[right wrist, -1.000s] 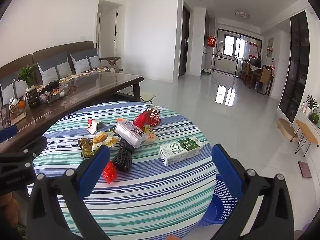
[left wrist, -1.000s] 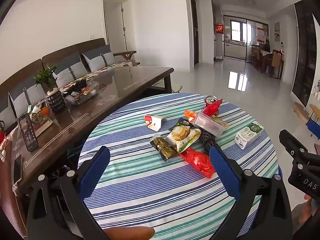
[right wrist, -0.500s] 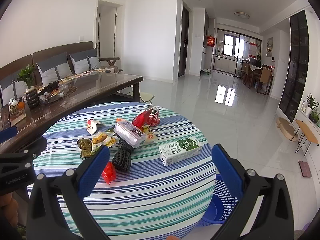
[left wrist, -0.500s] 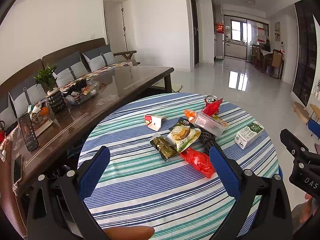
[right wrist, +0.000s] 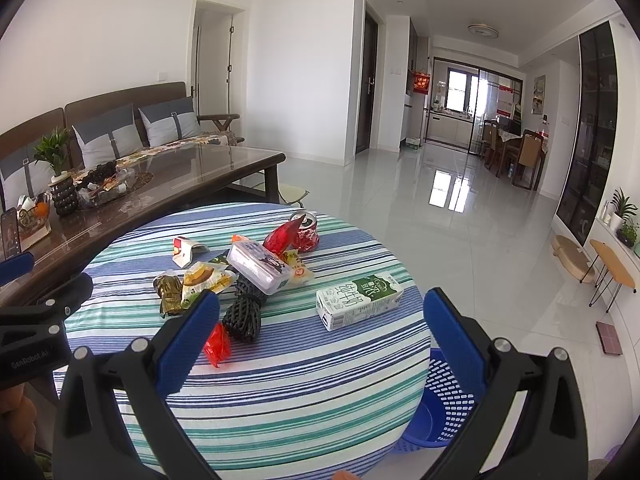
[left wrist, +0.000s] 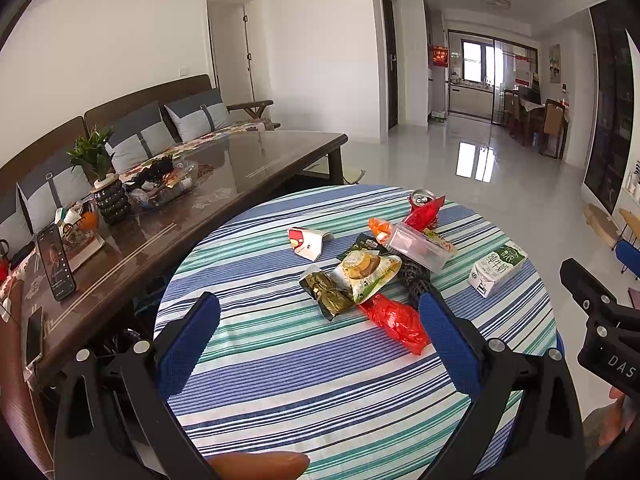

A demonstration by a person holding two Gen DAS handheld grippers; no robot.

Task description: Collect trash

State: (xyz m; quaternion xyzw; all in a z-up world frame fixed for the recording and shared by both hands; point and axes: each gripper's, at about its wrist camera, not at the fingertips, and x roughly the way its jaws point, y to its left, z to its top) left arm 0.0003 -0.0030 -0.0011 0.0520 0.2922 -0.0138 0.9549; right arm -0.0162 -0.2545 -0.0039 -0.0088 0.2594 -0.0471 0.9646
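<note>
Trash lies in a loose heap toward the far middle of a round surface (right wrist: 280, 392) covered with a blue, green and white striped cloth. Beside that surface, low at its right edge, stands a blue perforated basket (right wrist: 436, 412) on the pale floor. Largest of the litter is a white and green milk carton (right wrist: 360, 300), lying on its side apart from the heap, to its right. Next comes a clear plastic box (right wrist: 258, 266), resting on top of a black mesh sleeve (right wrist: 244, 312) and a yellow wrapper. A red can (right wrist: 306, 232) stands at the far edge with a red wrapper leaning on it. A yellow snack packet (left wrist: 366, 272) overlaps a dark green foil wrapper (left wrist: 326, 292). A crumpled red bag (left wrist: 396, 322) lies nearest the viewer. A small red and white carton (left wrist: 306, 242) lies alone at the left.

The left gripper (left wrist: 320, 344) hovers above the near side of the cloth, its blue pads wide apart and holding nothing. The right gripper (right wrist: 320, 340) hangs likewise, pads spread wide, empty, with the milk carton between them in view.
</note>
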